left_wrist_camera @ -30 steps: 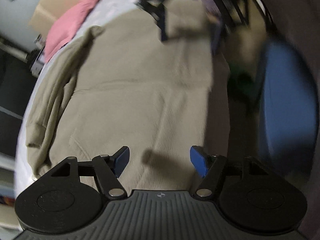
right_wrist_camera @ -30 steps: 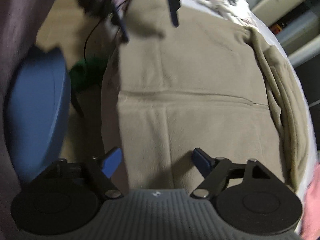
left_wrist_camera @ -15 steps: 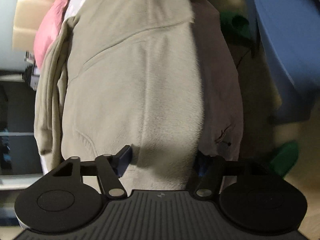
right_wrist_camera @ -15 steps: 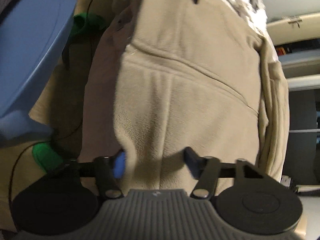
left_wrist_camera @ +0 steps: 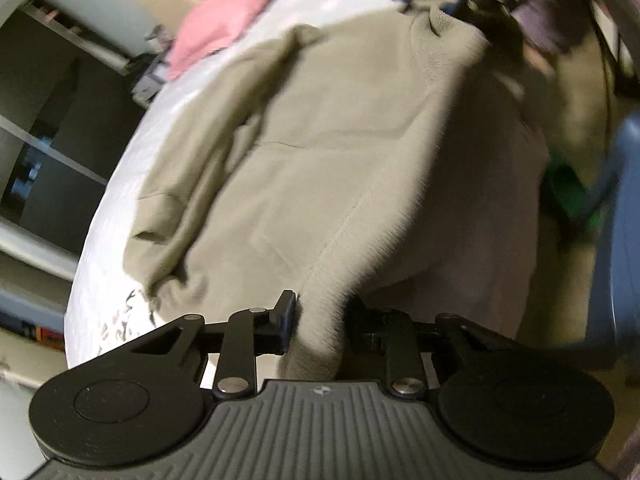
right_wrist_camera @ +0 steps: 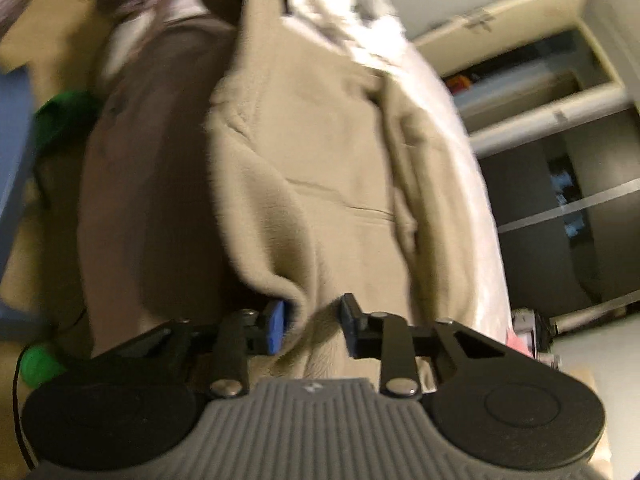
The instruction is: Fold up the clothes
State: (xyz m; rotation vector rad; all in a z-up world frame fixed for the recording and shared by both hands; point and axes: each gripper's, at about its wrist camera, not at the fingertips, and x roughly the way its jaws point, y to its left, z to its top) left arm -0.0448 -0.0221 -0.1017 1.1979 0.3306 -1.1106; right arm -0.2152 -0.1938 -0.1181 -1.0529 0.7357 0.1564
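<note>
A beige fleece hoodie [left_wrist_camera: 320,152] lies on a white bed cover [left_wrist_camera: 120,200], its near edge raised. My left gripper [left_wrist_camera: 318,320] is shut on a thick fold of the hoodie's edge, lifted off the bed. My right gripper [right_wrist_camera: 312,324] is shut on another fold of the same edge of the hoodie [right_wrist_camera: 312,168]. One sleeve is bunched along the far side of the garment in both views. Both frames are blurred.
A pink garment [left_wrist_camera: 224,20] lies at the far end of the bed. A blue tub [left_wrist_camera: 624,240] and green items [left_wrist_camera: 568,192] sit on the floor beside the bed. Shelves [right_wrist_camera: 540,88] and dark cupboards stand beyond the bed. White clothes [right_wrist_camera: 340,0] lie at the far end.
Both grippers were open above the flat hoodie, came down onto its near edge, closed on it and now lift it; the edge has risen and folds hang between the fingers.
</note>
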